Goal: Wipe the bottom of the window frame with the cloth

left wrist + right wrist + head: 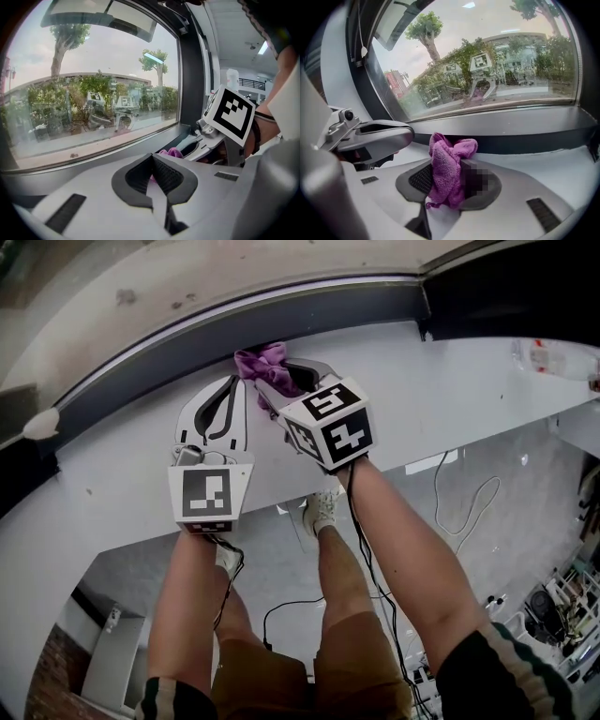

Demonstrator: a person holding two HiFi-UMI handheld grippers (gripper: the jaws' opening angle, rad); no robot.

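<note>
A purple cloth (265, 365) is bunched between the jaws of my right gripper (289, 379), which is shut on it; the cloth (447, 171) hangs over the jaw pads in the right gripper view. It sits on the white sill (450, 399) just short of the dark bottom rail of the window frame (281, 324). That rail (525, 140) runs below the glass. My left gripper (225, 404) rests on the sill to the left, jaws shut with nothing between them (152, 176). The cloth (172, 152) peeks beyond it in the left gripper view.
The white sill ends at a front edge (403, 465) above the floor, where cables (459, 512) lie. A clear bottle (553, 357) lies on the sill at the far right. The window glass (487, 61) looks onto trees and a building.
</note>
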